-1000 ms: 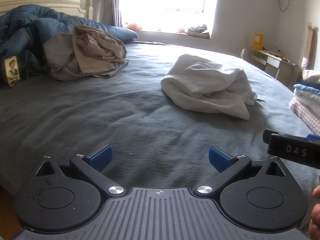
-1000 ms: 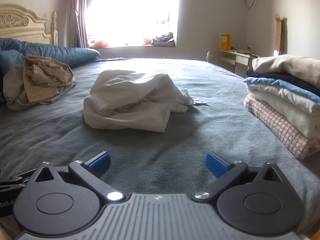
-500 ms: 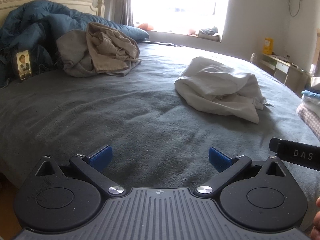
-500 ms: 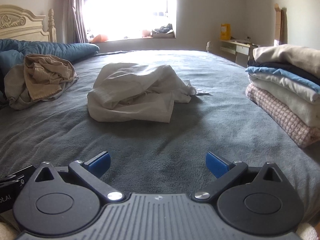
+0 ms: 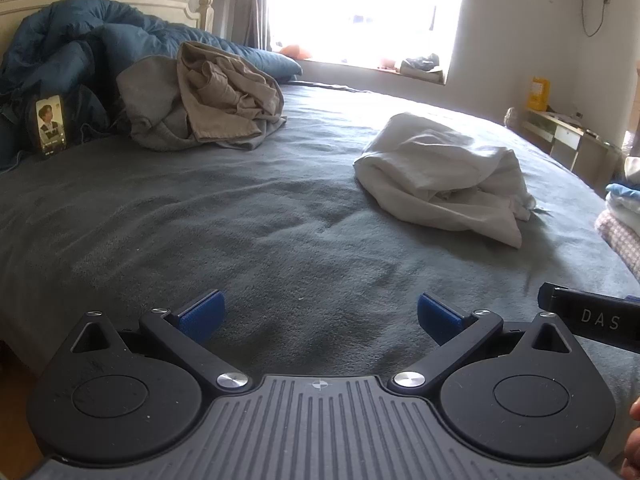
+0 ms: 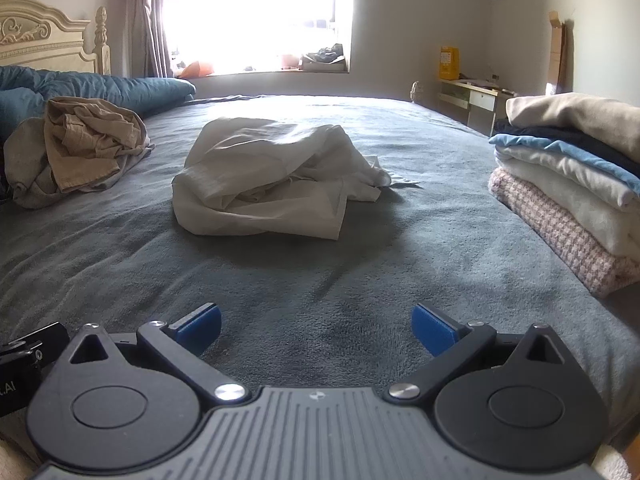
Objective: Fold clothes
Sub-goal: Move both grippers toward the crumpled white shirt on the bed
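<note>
A crumpled white garment point(image 5: 444, 172) point(image 6: 276, 184) lies in the middle of the grey bed. Further left sits a heap of tan and grey clothes point(image 5: 208, 96) point(image 6: 76, 148). My left gripper point(image 5: 318, 316) hovers over the bed's near part, open, nothing between its blue pads point(image 5: 202, 316). My right gripper point(image 6: 316, 326) is open as well and faces the white garment from some way back. The right tool's black body point(image 5: 592, 318) shows at the left view's right edge.
A stack of folded clothes point(image 6: 576, 184) stands at the bed's right side. A blue duvet point(image 5: 80, 52) is bunched against the headboard, with a phone point(image 5: 50, 126) propped before it. A low desk point(image 6: 476, 98) stands by the far wall beyond the grey bedspread point(image 5: 240, 216).
Both views have shifted: the left gripper swung left so the tan heap and duvet sit more central, and the right gripper moved closer to the white garment. Both stayed open.
</note>
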`<action>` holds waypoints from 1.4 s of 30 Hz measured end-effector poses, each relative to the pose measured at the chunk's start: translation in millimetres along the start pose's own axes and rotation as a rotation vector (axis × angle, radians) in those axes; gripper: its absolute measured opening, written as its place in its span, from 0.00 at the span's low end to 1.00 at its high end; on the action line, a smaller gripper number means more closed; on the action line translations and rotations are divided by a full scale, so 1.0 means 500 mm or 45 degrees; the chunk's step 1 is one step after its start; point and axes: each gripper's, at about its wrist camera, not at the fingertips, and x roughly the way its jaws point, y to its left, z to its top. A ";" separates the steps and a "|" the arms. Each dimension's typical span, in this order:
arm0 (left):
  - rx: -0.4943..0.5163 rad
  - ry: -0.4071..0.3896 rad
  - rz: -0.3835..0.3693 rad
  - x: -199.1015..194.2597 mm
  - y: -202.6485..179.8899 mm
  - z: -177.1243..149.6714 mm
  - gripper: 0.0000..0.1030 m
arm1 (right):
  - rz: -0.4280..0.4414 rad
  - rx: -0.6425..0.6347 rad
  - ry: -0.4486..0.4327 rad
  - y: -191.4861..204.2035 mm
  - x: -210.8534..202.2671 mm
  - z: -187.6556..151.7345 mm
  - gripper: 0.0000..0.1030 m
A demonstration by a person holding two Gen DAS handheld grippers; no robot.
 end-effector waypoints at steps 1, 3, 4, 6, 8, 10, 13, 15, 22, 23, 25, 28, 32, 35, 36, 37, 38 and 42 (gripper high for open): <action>-0.002 0.001 0.000 0.001 0.001 0.000 1.00 | 0.000 -0.003 0.000 0.001 0.000 0.001 1.00; -0.005 0.003 0.000 0.002 0.003 0.001 1.00 | 0.001 -0.008 -0.001 0.004 0.001 0.001 1.00; -0.007 0.004 0.000 0.002 0.004 0.001 1.00 | 0.000 -0.009 -0.001 0.005 0.002 0.002 1.00; -0.007 0.004 0.001 0.003 0.006 0.001 1.00 | 0.000 -0.012 -0.001 0.006 0.002 0.002 1.00; -0.007 0.005 0.002 0.004 0.006 0.001 1.00 | -0.001 -0.016 -0.001 0.008 0.003 0.002 1.00; -0.006 0.005 0.004 0.005 0.006 0.001 1.00 | 0.000 -0.016 0.003 0.008 0.005 0.001 1.00; -0.006 0.005 0.006 0.007 0.007 0.000 1.00 | -0.001 -0.016 0.006 0.009 0.007 0.002 1.00; -0.007 0.005 0.008 0.007 0.007 0.000 1.00 | -0.002 -0.017 0.007 0.010 0.007 0.002 1.00; -0.006 0.007 0.013 0.008 0.008 -0.001 1.00 | 0.001 -0.012 0.013 0.009 0.011 -0.001 1.00; -0.007 0.008 0.014 0.008 0.008 -0.001 1.00 | 0.002 -0.011 0.014 0.009 0.012 -0.002 1.00; -0.007 0.010 0.014 0.009 0.008 -0.001 1.00 | 0.000 -0.009 0.016 0.007 0.013 -0.003 1.00; 0.000 0.012 0.018 0.010 0.006 -0.005 1.00 | -0.002 -0.008 0.017 0.006 0.015 -0.004 1.00; 0.016 0.018 0.035 0.015 0.003 -0.007 1.00 | 0.000 -0.002 0.023 0.003 0.019 -0.006 1.00; 0.019 0.017 0.045 0.021 0.002 -0.009 1.00 | 0.017 0.012 0.024 0.000 0.023 -0.010 1.00; 0.016 0.015 0.045 0.023 0.003 -0.010 1.00 | 0.025 0.017 0.023 -0.001 0.024 -0.011 1.00; 0.014 0.014 0.046 0.026 0.003 -0.011 1.00 | 0.029 0.019 0.020 -0.002 0.025 -0.013 1.00; 0.012 0.014 0.046 0.029 0.004 -0.011 1.00 | 0.029 0.017 0.015 -0.003 0.027 -0.014 1.00; 0.013 0.015 0.078 0.049 0.004 -0.009 1.00 | 0.021 0.024 -0.037 -0.019 0.034 -0.016 1.00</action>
